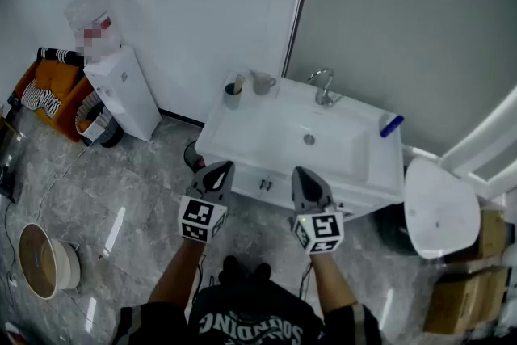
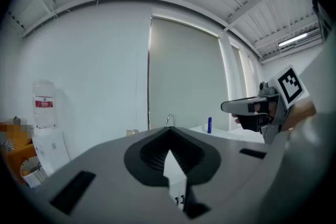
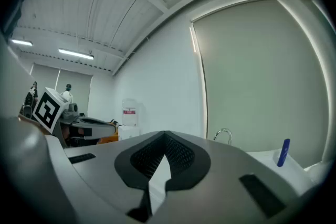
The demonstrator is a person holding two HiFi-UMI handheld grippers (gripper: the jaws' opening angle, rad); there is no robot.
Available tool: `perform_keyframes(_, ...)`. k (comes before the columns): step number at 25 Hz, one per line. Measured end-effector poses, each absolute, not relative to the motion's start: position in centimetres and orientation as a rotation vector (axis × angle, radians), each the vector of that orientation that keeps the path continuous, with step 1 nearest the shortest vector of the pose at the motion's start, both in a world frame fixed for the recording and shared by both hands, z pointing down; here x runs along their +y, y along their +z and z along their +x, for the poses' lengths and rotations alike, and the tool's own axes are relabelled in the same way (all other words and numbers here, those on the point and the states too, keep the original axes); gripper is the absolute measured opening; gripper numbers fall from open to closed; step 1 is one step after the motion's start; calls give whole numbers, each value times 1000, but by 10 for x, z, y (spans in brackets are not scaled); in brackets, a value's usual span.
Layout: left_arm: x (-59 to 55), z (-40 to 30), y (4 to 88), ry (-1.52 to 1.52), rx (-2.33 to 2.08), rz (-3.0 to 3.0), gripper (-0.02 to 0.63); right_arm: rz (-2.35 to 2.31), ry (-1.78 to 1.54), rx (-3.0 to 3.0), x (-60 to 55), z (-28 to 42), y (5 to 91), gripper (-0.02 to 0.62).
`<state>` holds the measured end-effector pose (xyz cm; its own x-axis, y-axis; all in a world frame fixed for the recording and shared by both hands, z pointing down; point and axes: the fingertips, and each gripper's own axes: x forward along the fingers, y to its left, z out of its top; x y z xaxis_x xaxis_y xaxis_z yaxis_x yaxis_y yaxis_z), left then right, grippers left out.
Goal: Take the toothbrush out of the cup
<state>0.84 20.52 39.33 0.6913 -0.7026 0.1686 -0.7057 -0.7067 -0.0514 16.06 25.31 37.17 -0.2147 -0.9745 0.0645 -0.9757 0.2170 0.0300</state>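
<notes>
1. Forearms: both bare forearms rise from the bottom edge of the head view. They reach forward side by side, ahead of a dark printed shirt (image 1: 246, 323).
2. Left gripper (image 1: 218, 174): held in the left hand with its nose tipped slightly down and its marker cube on top. The jaws point toward the vanity (image 1: 242, 149). In the left gripper view the jaws are closed tip to tip with nothing between them.
3. Right gripper (image 1: 305, 178): held about level, roughly parallel to the left one, near it but not touching. In the right gripper view its jaws are pressed together and empty.
4. Position: in the head view both sets of tips fall near the vanity's front edge, above the grey marble floor (image 1: 137, 206). No contact with the vanity is visible.
5. Vanity top: a white basin with a chrome faucet (image 1: 325, 86) at the back. A blue object (image 1: 391, 125) lies at the right corner.
6. Cup (image 1: 233, 98): a grey cup standing on the back left corner of the vanity top. The toothbrush (image 1: 239, 82) is in it, leaning, with its upper end above the rim. A second cup with a handle (image 1: 262, 82) stands just beside it on the right. All three are well apart from both grippers.
7. Farther left: a white water dispenser (image 1: 121, 93) stands against the wall.
</notes>
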Motion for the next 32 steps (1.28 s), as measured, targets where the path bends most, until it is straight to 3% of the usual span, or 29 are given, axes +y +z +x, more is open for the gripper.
perform_keyframes(32, 209, 40, 404, 309, -1182, 2850, -3, 1875, 118, -2451, 257, 176, 386, -6)
